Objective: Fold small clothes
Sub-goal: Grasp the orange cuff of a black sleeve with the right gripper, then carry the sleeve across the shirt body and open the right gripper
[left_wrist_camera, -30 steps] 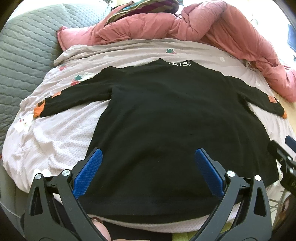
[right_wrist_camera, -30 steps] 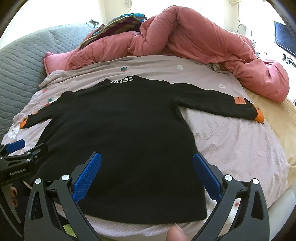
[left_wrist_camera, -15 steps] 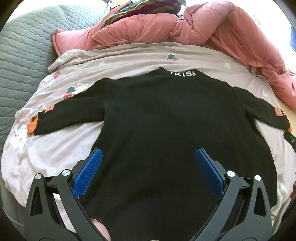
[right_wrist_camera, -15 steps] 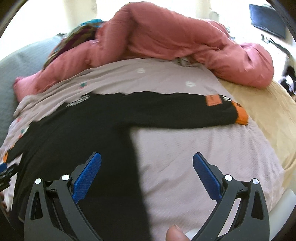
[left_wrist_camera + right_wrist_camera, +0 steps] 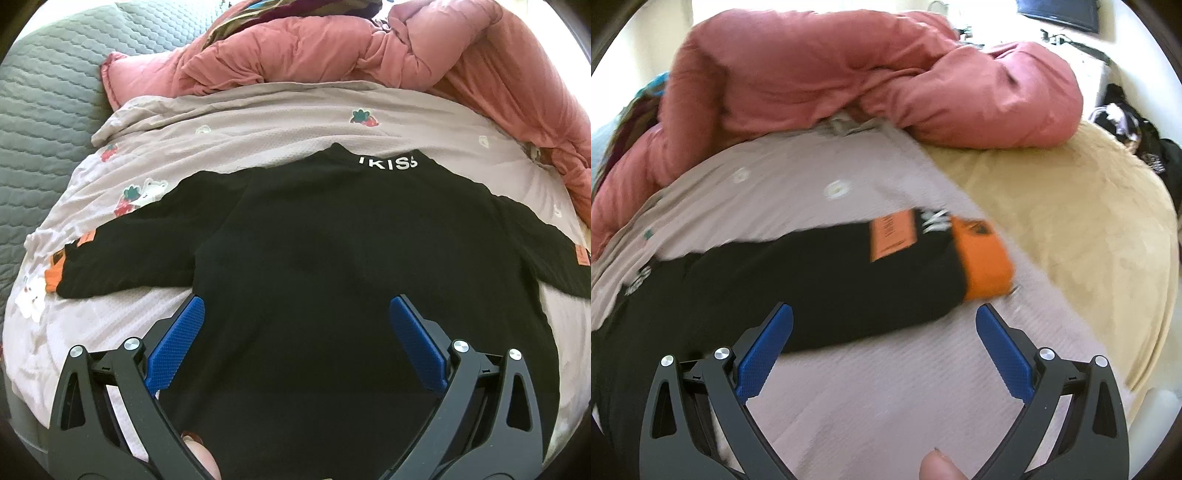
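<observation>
The black sweater (image 5: 362, 266) lay flat on the bed (image 5: 258, 122), collar away from the person. The right gripper (image 5: 884, 347), fingers spread wide and empty, pointed at the right sleeve (image 5: 820, 291), whose long axis ran crosswise, orange cuff (image 5: 984, 258) just beyond. The left gripper (image 5: 295, 332), equally wide, hovered over the body.

The black top (image 5: 332, 258) is matt knit cloth, its neck lettering (image 5: 388, 162) a flat white print; the cuff (image 5: 982, 254) is orange ribbed cloth beside an orange sewn patch (image 5: 892, 234); the bed sheet (image 5: 258, 110) is pale, finely textured woven cloth; the pink duvet (image 5: 849, 74) is soft, crumpled fabric; the grey cover (image 5: 44, 92) is quilted; each hand-held gripper (image 5: 293, 332) (image 5: 884, 339) has matt black plastic arms, blue dimpled pads (image 5: 173, 347), shiny metal screws (image 5: 461, 347).
</observation>
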{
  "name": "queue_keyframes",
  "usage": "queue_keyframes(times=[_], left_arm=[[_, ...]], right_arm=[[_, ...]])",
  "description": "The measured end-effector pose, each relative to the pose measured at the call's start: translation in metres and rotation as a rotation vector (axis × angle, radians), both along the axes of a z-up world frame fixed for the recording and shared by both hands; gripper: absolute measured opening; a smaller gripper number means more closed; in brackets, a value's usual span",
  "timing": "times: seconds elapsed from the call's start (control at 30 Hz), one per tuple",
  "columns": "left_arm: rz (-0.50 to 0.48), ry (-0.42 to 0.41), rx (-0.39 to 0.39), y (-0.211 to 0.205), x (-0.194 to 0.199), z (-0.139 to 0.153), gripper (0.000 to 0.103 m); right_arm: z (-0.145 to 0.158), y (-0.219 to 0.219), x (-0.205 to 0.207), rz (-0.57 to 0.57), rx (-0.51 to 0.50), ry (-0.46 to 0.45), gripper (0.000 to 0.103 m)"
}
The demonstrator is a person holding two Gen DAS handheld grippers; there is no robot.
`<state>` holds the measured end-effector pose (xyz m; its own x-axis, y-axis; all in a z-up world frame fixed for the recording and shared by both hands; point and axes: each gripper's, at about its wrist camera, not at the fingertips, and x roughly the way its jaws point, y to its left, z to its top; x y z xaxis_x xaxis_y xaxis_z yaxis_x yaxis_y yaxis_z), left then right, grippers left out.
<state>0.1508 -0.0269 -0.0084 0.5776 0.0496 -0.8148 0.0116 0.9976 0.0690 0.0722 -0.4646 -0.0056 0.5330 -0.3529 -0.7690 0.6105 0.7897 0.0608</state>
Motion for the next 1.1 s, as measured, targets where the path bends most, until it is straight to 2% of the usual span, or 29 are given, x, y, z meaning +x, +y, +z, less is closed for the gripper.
queue_keyframes(times=[0.27,0.43,0.47,0.5,0.53,0.57,0.63,0.67,0.77,0.83,0.97,1.1], left_arm=[[-0.032,0.009,-0.005,-0.023,0.032,-0.004,0.094],[-0.076,0.006,-0.034,-0.043,0.055,-0.004,0.094],[-0.080,0.003,-0.030,-0.047,0.059,-0.004,0.094],[-0.082,-0.006,-0.029,-0.051,0.065,-0.004,0.094],[-0.082,-0.009,-0.031,-0.053,0.070,-0.004,0.094],[-0.081,-0.011,-0.036,-0.055,0.074,-0.005,0.094],[-0.068,-0.013,-0.047,-0.058,0.082,-0.008,0.094],[-0.064,-0.012,-0.055,-0.059,0.084,-0.010,0.094],[-0.057,-0.002,-0.094,-0.060,0.086,-0.020,0.094],[-0.050,-0.005,-0.109,-0.058,0.084,-0.026,0.094],[-0.035,-0.023,-0.104,-0.049,0.081,-0.032,0.094],[-0.025,-0.038,-0.090,-0.037,0.081,-0.032,0.094]], right_arm=[[-0.014,-0.057,0.007,-0.071,-0.001,0.053,0.099],[-0.027,-0.082,0.011,-0.089,0.074,0.055,0.097],[-0.029,-0.085,0.013,-0.095,0.075,0.067,0.094],[-0.032,-0.088,0.015,-0.097,0.071,0.083,0.079],[-0.034,-0.090,0.017,-0.086,0.074,0.089,0.071],[-0.037,-0.092,0.020,-0.073,0.082,0.091,0.071],[-0.046,-0.097,0.025,-0.047,0.127,0.095,0.058],[-0.052,-0.100,0.028,-0.036,0.153,0.093,0.056],[-0.056,-0.100,0.029,-0.010,0.172,0.071,0.040],[-0.049,-0.094,0.025,0.026,0.172,0.023,0.020],[-0.031,-0.078,0.017,0.059,0.141,-0.034,0.016],[-0.011,-0.044,0.017,0.130,0.112,-0.107,0.015]])
